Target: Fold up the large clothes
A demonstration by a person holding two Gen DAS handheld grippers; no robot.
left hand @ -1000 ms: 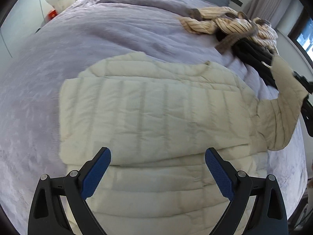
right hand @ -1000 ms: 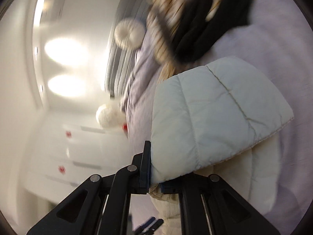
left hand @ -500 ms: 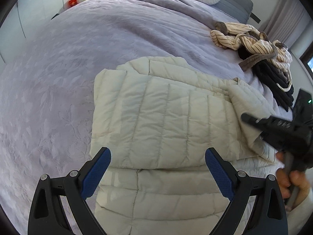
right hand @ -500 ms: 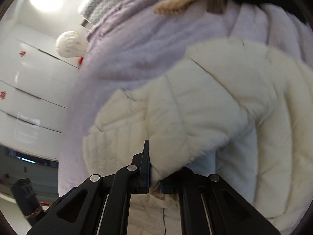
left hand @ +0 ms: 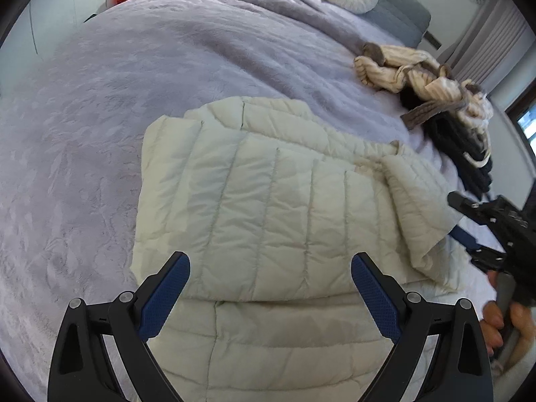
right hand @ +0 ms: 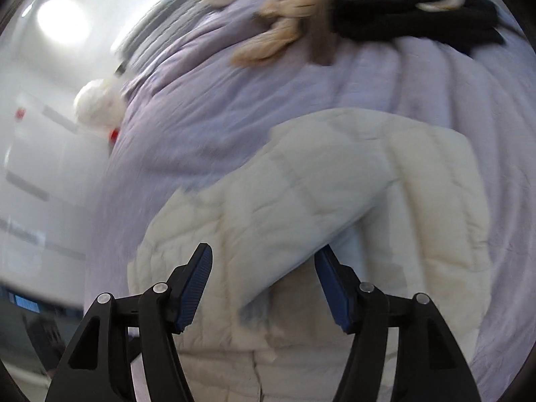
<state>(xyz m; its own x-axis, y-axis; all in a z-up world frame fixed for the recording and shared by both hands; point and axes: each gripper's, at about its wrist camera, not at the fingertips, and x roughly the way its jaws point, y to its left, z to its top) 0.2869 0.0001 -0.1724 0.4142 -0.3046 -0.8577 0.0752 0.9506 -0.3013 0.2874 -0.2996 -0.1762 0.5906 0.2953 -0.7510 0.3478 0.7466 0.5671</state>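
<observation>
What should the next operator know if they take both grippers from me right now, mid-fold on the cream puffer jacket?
Left gripper: open, empty, above the near part of the cream puffer jacket.
Right gripper: open, holding nothing, with the sleeve just ahead of its fingers.
Jacket: on the lilac bedspread, both sides folded inward over the body.
Done: right sleeve laid across the jacket.
Left: probably fold the hem end up over the top, then flatten.
Next pile: striped garment and black clothes, unfolded, farther up the bed to the right.
</observation>
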